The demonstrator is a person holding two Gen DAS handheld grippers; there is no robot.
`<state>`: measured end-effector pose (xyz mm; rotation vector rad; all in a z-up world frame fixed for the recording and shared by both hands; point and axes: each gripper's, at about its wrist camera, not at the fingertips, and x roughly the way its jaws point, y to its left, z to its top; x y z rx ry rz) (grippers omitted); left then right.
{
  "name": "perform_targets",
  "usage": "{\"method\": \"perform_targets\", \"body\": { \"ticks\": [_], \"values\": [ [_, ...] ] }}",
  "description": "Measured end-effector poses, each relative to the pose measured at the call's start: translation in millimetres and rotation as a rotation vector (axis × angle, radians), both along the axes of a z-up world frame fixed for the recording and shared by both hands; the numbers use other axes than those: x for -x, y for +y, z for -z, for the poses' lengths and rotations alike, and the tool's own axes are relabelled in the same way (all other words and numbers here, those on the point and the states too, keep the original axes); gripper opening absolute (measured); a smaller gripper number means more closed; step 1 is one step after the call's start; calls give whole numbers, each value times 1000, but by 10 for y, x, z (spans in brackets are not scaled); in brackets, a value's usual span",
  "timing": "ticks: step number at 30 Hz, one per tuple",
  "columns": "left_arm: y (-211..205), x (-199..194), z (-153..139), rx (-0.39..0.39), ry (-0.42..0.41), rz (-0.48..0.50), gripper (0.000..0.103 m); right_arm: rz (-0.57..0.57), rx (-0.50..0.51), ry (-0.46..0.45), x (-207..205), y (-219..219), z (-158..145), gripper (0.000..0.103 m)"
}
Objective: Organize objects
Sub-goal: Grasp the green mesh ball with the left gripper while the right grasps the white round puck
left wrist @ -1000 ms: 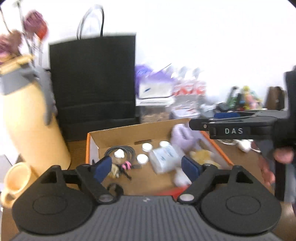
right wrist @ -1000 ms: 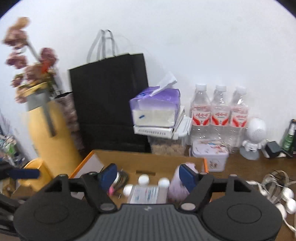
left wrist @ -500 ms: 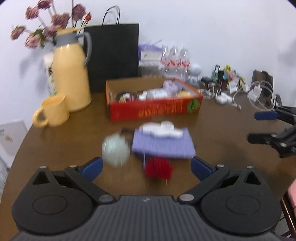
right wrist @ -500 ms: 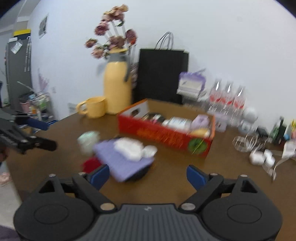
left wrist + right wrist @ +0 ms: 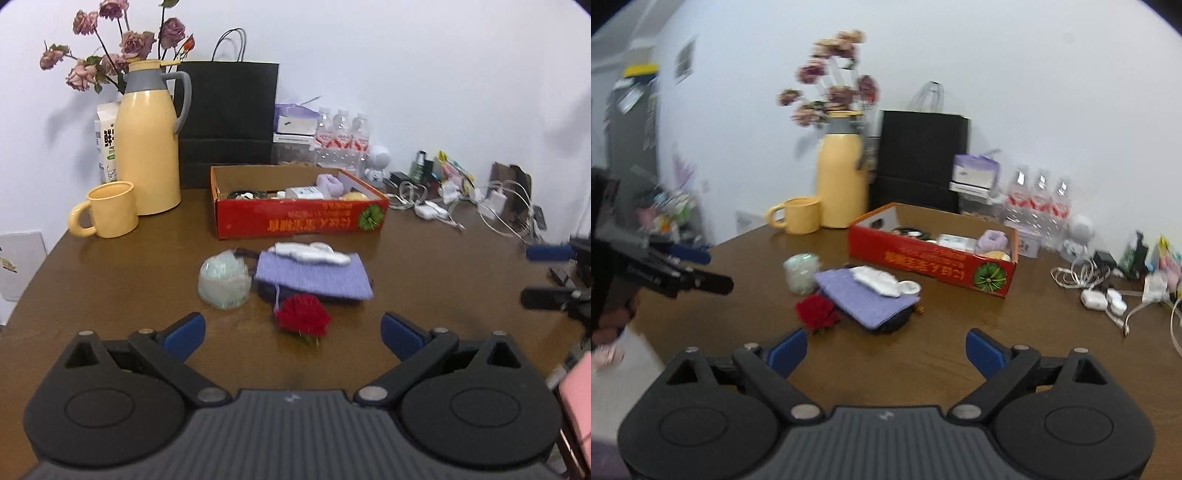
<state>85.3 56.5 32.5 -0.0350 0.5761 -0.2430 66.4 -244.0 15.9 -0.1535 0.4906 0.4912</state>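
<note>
Jaws on my left gripper [image 5: 291,328] and right gripper [image 5: 884,347] stand wide, nothing between. Near the red cardboard box [image 5: 299,221], on glossy brown table [image 5: 110,280]: fuzzy red flower [image 5: 303,319], ribbed lilac pouch [image 5: 314,275], pale mesh ball [image 5: 224,282].

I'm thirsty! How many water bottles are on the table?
3. The water bottles stand in a row by the wall behind the red box: left, middle, right. More may be hidden.
</note>
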Motion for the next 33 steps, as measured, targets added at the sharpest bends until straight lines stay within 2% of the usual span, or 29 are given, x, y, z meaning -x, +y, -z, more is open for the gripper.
{"method": "perform_targets", "body": {
  "ticks": [4,6,7,8,11,13,17,19,20,22,24,26,27,31,33],
  "values": [
    [-80,-486,28,42,-30,9,102,65,-21,7,-594,196,234,90],
    [-124,-786,62,19,-27,0,100,98,-13,7,-937,293,348,88],
    [-137,-935,92,-2,-24,-5,93,110,-8,10,-1093,342,395,86],
    [-142,-1095,132,-22,-2,-11,86,110,1,12,-1257,381,448,86],
    [-104,-1411,273,-1,88,8,81,106,14,59,-1715,471,611,81],
    [-72,-1481,337,-20,69,8,83,87,2,96,-1961,523,700,76],
    [63,-1536,392,-36,64,-84,84,57,-20,133,-2333,648,840,71],
    [115,-1486,400,-53,30,-112,86,40,16,127,-2470,716,909,60],
    [145,-1469,406,-62,23,-121,88,32,51,119,-2532,755,954,58],
    [196,-1475,452,-70,35,-147,89,-6,104,136,-2621,795,1040,58],
    [215,-1526,511,-77,57,-146,89,-49,81,152,-2633,780,1065,54],
    [226,-1539,551,-75,61,-144,87,-50,67,160,-2659,777,1078,56],
    [223,-1554,576,-73,63,-136,85,-49,66,157,-2673,788,1091,57],
    [211,-1615,683,-85,106,-149,56,-61,59,170,-2725,840,1122,55],
    [243,-1589,706,-67,116,-150,49,-72,51,182,-2762,857,1135,54]
  ]
}}
